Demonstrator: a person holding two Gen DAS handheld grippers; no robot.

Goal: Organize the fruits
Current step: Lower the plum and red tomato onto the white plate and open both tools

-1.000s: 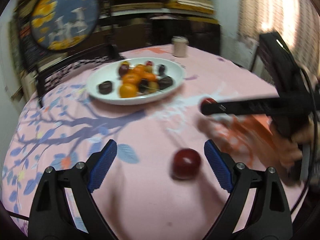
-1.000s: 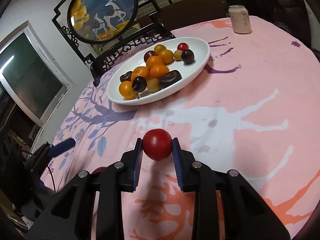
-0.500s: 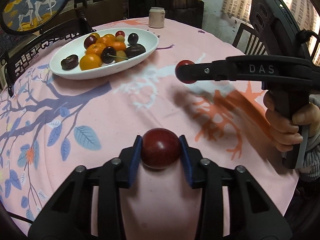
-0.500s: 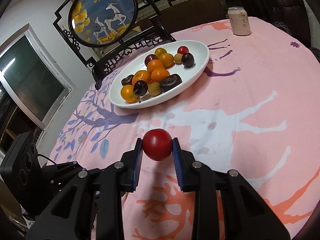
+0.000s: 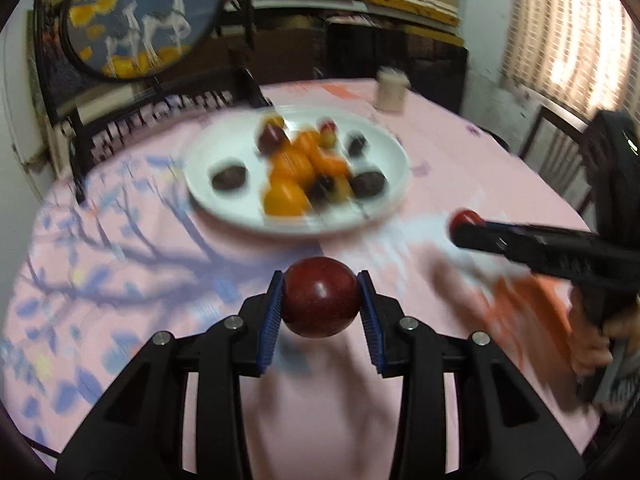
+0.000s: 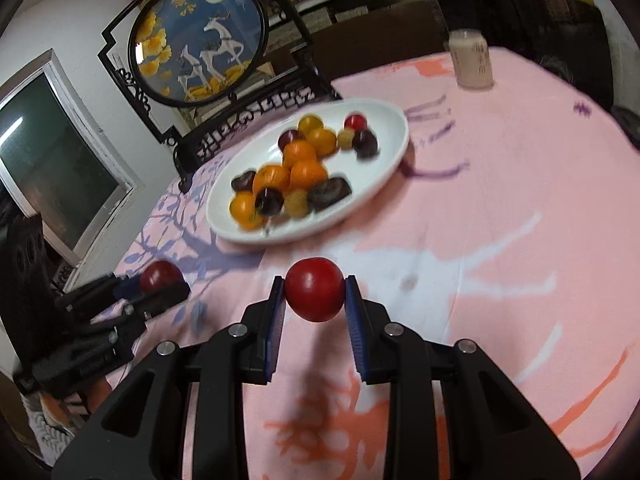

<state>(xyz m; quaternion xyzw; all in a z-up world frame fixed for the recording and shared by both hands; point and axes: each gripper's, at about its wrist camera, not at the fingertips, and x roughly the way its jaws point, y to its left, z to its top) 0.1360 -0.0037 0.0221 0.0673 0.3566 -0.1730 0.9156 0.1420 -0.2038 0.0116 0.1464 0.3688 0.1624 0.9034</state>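
Note:
In the left wrist view my left gripper (image 5: 321, 300) is shut on a dark red plum (image 5: 321, 292), held above the pink tablecloth. My right gripper (image 6: 315, 292) is shut on a brighter red round fruit (image 6: 315, 286), also off the cloth. Beyond both stands a white oval plate (image 6: 384, 152) with several oranges, dark plums and small fruits. The left wrist view shows the right gripper (image 5: 466, 226) to the right, near the plate (image 5: 224, 152). The right wrist view shows the left gripper (image 6: 162, 282) to the left with its plum (image 6: 160, 272).
A pale drinks can (image 6: 474, 60) stands on the far side of the round table. A round deer picture in a black carved stand (image 6: 200, 40) rises behind the plate. A person's hand (image 5: 592, 344) grips the right tool. A chair (image 5: 560, 152) stands at the right.
My left gripper went from open around the plum on the cloth to shut on it, then lifted it and swung toward the plate. The right gripper kept its red fruit and rose slightly.

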